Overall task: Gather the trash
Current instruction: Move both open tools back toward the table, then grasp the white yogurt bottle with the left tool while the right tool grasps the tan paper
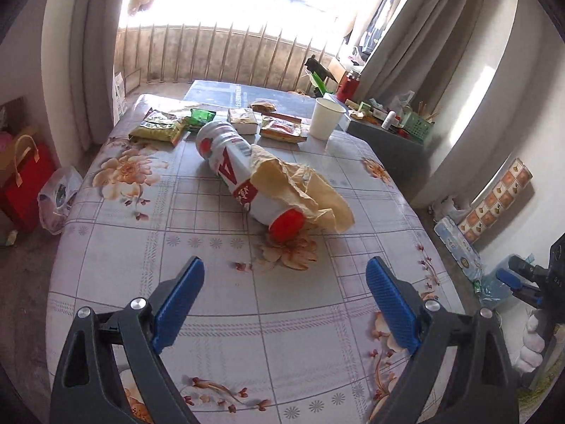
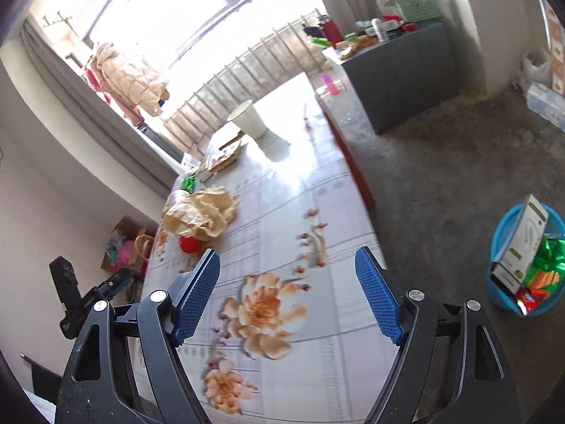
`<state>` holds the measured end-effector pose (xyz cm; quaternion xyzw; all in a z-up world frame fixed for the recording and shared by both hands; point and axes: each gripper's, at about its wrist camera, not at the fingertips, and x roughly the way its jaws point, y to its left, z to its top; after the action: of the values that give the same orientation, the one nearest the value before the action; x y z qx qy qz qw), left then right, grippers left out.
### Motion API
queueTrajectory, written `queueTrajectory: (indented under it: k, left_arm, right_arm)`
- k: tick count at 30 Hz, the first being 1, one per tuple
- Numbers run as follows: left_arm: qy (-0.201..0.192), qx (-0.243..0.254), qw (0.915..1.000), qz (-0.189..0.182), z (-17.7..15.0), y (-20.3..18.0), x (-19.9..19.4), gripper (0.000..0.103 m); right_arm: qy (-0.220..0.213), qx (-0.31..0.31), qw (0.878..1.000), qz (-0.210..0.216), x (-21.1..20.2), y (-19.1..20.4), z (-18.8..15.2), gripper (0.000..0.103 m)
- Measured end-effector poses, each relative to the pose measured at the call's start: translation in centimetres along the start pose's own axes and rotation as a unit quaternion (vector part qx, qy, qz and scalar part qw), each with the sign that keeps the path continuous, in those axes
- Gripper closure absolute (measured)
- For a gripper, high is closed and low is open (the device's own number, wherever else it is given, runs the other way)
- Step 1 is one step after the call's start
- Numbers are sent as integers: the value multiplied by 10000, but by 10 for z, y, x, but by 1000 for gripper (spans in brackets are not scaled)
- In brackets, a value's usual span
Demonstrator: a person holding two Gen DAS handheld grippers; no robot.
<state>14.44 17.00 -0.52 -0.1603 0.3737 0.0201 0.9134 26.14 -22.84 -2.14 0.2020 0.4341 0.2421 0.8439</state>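
A white bottle with a red cap (image 1: 243, 180) lies on its side on the floral tablecloth (image 1: 247, 318), a crumpled tan paper bag (image 1: 303, 187) draped over it. Snack wrappers (image 1: 157, 129), a small box (image 1: 242, 120) and a white paper cup (image 1: 326, 118) lie at the table's far end. My left gripper (image 1: 284, 279) is open and empty, just short of the bottle's cap. My right gripper (image 2: 287, 275) is open and empty over the table's near part; the paper bag (image 2: 201, 212) lies ahead to its left. A blue bin (image 2: 522, 265) with trash stands on the floor at right.
A grey cabinet (image 1: 385, 141) with clutter stands beyond the table's right side. A red bag (image 1: 24, 183) and a plastic bag (image 1: 58, 198) sit on the floor at left. Water bottles (image 1: 459, 247) lie by the right wall. Concrete floor (image 2: 441, 176) lies right of the table.
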Motion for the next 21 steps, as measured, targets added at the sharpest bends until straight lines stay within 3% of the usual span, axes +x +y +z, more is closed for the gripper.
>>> queueTrajectory:
  k: [5,8,15,18,21]
  left_arm:
    - [55,-186,9998,88,-6,30,4,12]
    - [122,-356,9993,64,8,51,10,12]
    - [413,-1017,9937,-249,83,99,52,12]
    - [569,-1343,9885,-399,114,108,85,12]
    - [747,-1676,9825,-304,134,112,120,12]
  right_arm:
    - [987,-102,9937,526,93,75,28,26]
    - [1486,17,9867,656,155,106,44,26]
    - [1863,172,9822,-156,257,136,52,26]
    - [1823,19,9819,-507,280,139,54,26]
    - [1777,-392,9804,-751,292,148,54,26]
